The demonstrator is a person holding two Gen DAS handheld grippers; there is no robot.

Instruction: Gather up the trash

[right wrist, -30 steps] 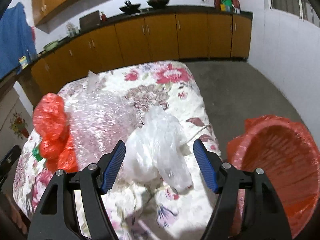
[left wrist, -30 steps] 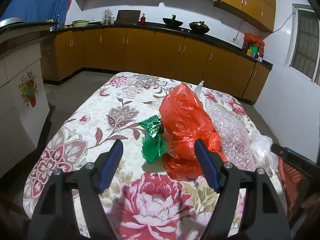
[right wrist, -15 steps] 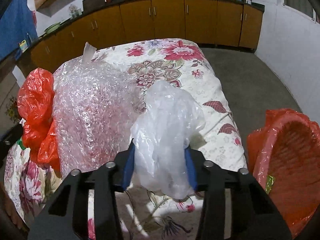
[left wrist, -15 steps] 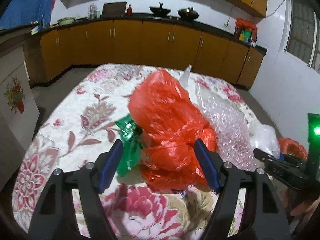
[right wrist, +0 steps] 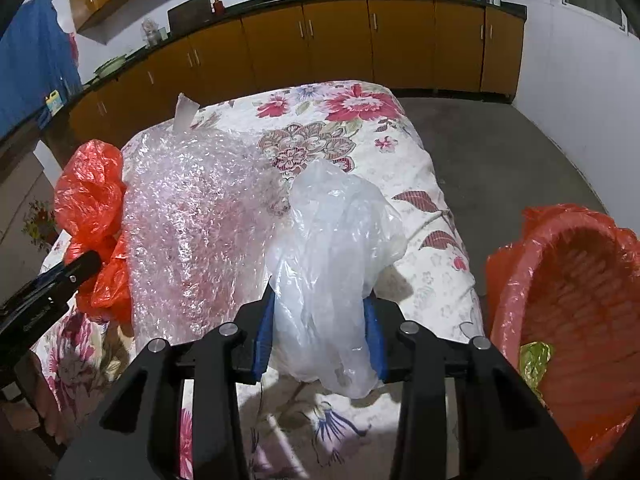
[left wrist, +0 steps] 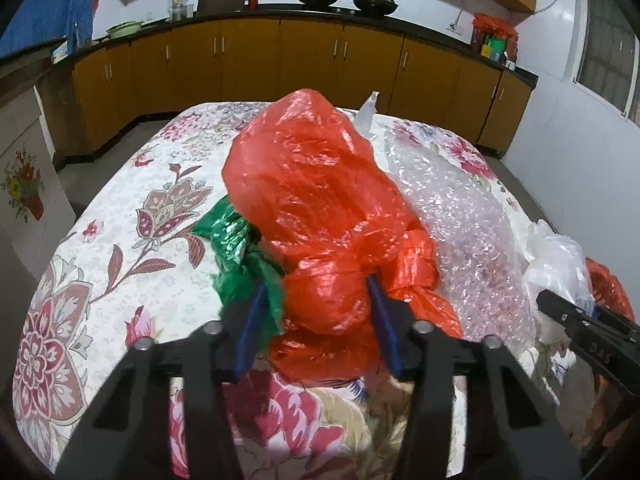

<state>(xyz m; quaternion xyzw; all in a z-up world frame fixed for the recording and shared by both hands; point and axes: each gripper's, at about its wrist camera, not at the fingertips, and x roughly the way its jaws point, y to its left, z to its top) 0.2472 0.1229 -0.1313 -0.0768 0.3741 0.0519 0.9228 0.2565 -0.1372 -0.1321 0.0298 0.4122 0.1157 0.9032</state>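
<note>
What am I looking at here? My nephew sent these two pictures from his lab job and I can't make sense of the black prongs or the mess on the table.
There is no robot: a person holds a two-finger clamp in each hand, and each clamp carries a wide-angle camera looking along its fingers. So one picture is the left clamp's view, the other the right's. Both face a table with a floral cloth in a kitchen. On it lie a red plastic bag, a green wrapper and a sheet of bubble wrap. The left gripper is closed on the red bag. The right gripper is closed on a clear plastic bag. Beside the table stands a red-lined basket with a scrap already inside.
</note>
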